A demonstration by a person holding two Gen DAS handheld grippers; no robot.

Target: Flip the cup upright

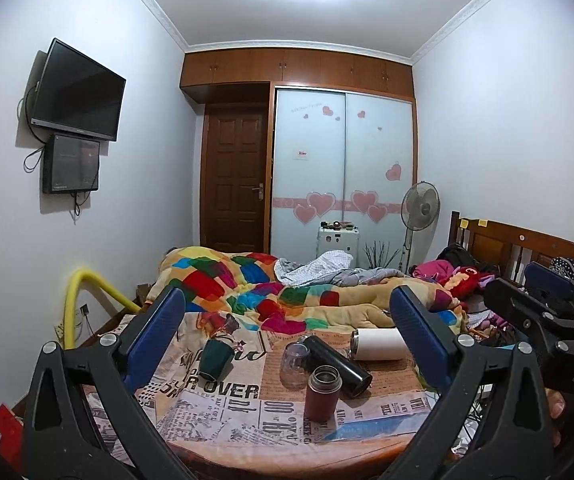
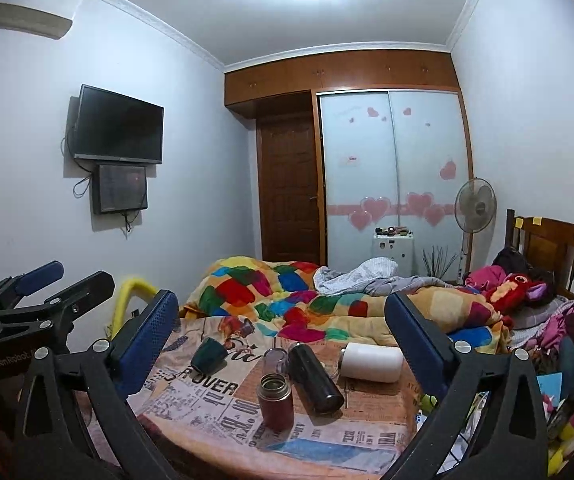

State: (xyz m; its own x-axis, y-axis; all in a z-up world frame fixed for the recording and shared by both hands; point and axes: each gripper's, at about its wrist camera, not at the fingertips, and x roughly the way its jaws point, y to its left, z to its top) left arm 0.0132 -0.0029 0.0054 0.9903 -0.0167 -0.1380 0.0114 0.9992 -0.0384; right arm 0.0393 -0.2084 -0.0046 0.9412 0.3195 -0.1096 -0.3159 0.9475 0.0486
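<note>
Several cups sit on a newspaper-print sheet (image 1: pixel 223 396) at the foot of the bed. A dark red flask (image 1: pixel 322 393) stands upright with its mouth open; it also shows in the right wrist view (image 2: pixel 275 402). A black flask (image 1: pixel 337 364) (image 2: pixel 315 378) and a white flask (image 1: pixel 379 345) (image 2: pixel 371 362) lie on their sides. A clear cup (image 1: pixel 294 364) (image 2: pixel 275 360) stands upside down. A dark green cup (image 1: pixel 215 359) (image 2: pixel 209 355) lies tilted at the left. My left gripper (image 1: pixel 287 336) and right gripper (image 2: pixel 283 334) are open and empty, held back from the cups.
A colourful patchwork quilt (image 1: pixel 247 288) is bunched behind the cups. Clothes and a red plush toy (image 2: pixel 515 286) pile up at the wooden headboard (image 2: pixel 555 244) on the right. A yellow rail (image 1: pixel 87 292) stands at the left of the bed. The right gripper shows at the right edge of the left wrist view.
</note>
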